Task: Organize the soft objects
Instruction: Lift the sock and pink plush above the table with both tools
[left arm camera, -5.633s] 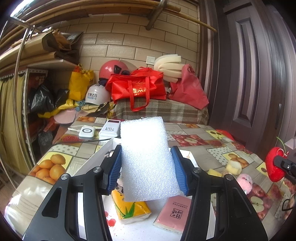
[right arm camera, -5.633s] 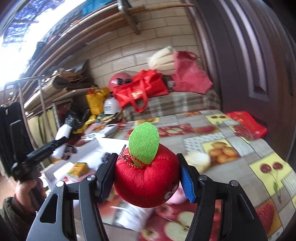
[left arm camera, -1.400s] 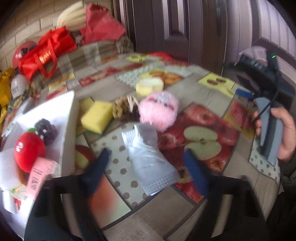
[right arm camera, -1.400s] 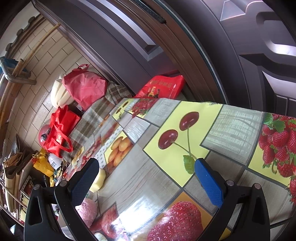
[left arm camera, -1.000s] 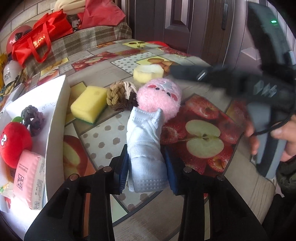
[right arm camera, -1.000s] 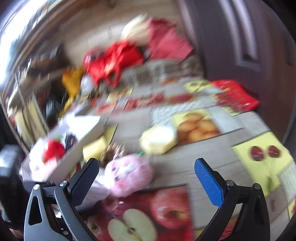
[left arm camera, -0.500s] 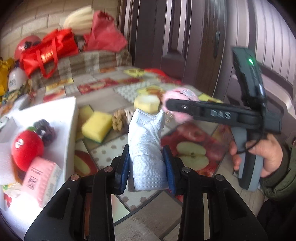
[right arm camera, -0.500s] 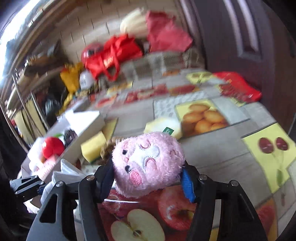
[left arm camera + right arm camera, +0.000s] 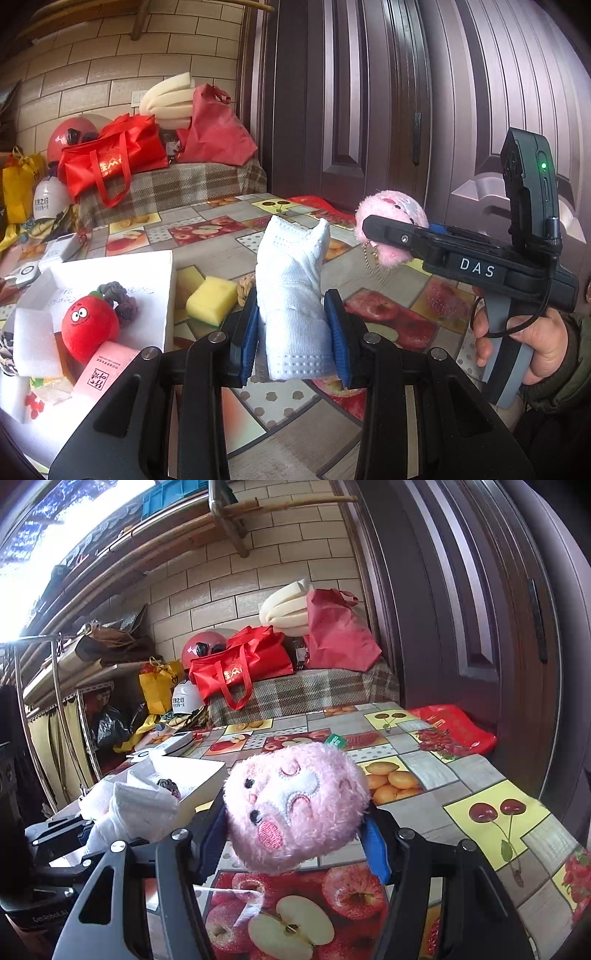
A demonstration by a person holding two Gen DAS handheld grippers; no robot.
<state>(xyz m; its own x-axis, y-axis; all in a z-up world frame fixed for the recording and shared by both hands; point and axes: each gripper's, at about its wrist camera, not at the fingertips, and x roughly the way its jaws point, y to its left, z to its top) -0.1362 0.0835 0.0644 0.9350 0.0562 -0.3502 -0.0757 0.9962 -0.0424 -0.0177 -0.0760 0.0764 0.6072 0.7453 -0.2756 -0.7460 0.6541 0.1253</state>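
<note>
Clamping a folded white cloth (image 9: 291, 295) upright between its blue pads, the left gripper (image 9: 293, 332) is carrying it above the fruit-print table (image 9: 369, 435), while the right gripper (image 9: 295, 834) is squeezing a pink plush toy (image 9: 295, 805) to the right of it. Both are hanging clear of the tabletop, with the white box (image 9: 162, 295) lying at near left, already holding a red apple plush (image 9: 88, 326), a pink packet (image 9: 103, 373) and foam. The plush is bulging past the pads, so it could be squirming loose during travel. The cloth could be unfolding and snagging the box wall. A yellow sponge (image 9: 210, 301) is waiting beside the box.
</note>
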